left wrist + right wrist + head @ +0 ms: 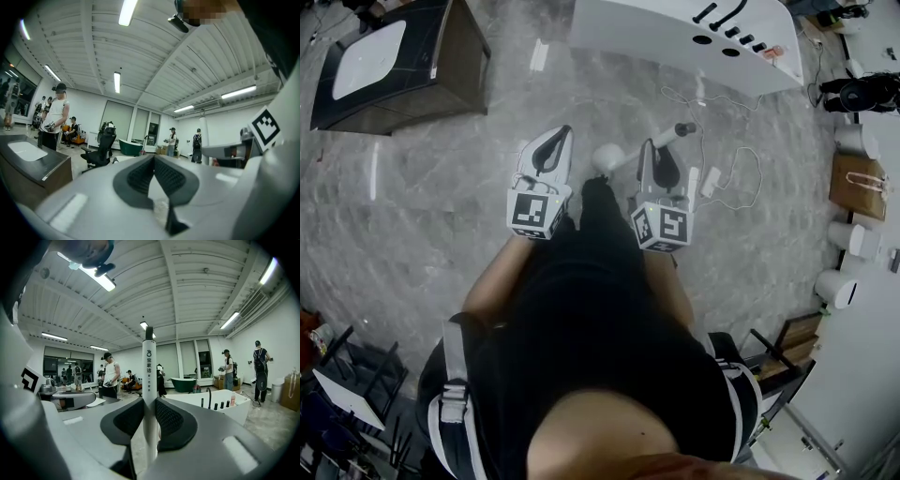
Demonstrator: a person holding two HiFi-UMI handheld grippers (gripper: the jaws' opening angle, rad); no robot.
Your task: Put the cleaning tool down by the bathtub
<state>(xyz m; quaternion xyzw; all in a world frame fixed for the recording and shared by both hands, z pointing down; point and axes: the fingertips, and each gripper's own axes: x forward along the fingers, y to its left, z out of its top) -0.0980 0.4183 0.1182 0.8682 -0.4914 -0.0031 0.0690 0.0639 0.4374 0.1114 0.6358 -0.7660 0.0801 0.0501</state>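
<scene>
Gripping the long white cleaning stick (149, 363), the right gripper (150, 402) sits mid-frame; the left gripper (153, 157) is closed, empty.

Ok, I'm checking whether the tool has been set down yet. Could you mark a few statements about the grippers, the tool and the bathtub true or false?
1. The right gripper has its jaws closed on the white handle of the cleaning tool. True.
2. The left gripper grips the tool too. False: its jaws are together with nothing between them.
3. The tool lies on the floor beside the bathtub. False: it is held in the right gripper, a little short of the tub.
4. The white bathtub stands ahead of the person. True.
</scene>
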